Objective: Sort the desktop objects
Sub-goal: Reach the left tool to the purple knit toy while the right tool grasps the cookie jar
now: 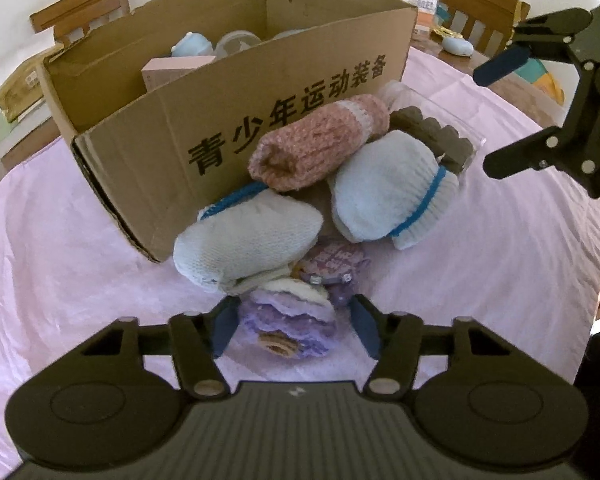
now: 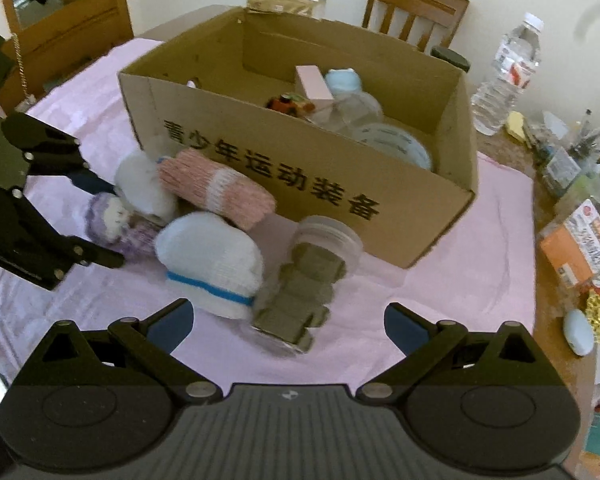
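The left gripper [image 1: 296,330] tilts steeply down over the pink tablecloth [image 1: 80,248], its blue pads pinching a purple sock bundle [image 1: 290,326] at the near edge of the pile. The right gripper [image 2: 288,326], also angled down, has its jaws spread wide, with a clear jar of brown blocks [image 2: 304,288] lying between them, untouched. White mittens [image 1: 384,192] and a pink knit roll [image 1: 320,144] lean against the cardboard box [image 1: 228,92] behind.
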The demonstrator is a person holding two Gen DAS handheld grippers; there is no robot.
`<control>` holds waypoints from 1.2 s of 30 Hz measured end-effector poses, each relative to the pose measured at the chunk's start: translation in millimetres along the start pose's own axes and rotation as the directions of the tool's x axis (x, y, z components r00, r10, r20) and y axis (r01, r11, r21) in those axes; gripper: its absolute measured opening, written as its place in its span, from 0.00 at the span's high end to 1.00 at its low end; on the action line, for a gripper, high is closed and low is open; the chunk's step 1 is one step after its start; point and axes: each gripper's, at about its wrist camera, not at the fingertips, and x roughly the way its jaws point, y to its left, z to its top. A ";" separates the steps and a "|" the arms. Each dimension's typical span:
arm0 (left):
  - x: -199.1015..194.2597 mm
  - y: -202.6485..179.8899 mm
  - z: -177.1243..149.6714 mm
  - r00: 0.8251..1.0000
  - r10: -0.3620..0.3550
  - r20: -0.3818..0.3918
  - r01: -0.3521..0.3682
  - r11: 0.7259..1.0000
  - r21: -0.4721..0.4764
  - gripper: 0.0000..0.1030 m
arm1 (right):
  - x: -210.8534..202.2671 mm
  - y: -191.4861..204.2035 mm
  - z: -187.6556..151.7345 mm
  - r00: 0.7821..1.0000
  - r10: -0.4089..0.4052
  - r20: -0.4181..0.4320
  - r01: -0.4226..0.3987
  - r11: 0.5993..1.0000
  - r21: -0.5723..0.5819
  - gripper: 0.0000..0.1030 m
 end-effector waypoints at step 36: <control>-0.1 -3.5 -2.4 1.000 0.022 0.002 -0.022 0.998 -0.059 0.53 | 63.3 -43.7 5.5 0.994 -0.042 -0.105 0.082 0.910 0.407 0.00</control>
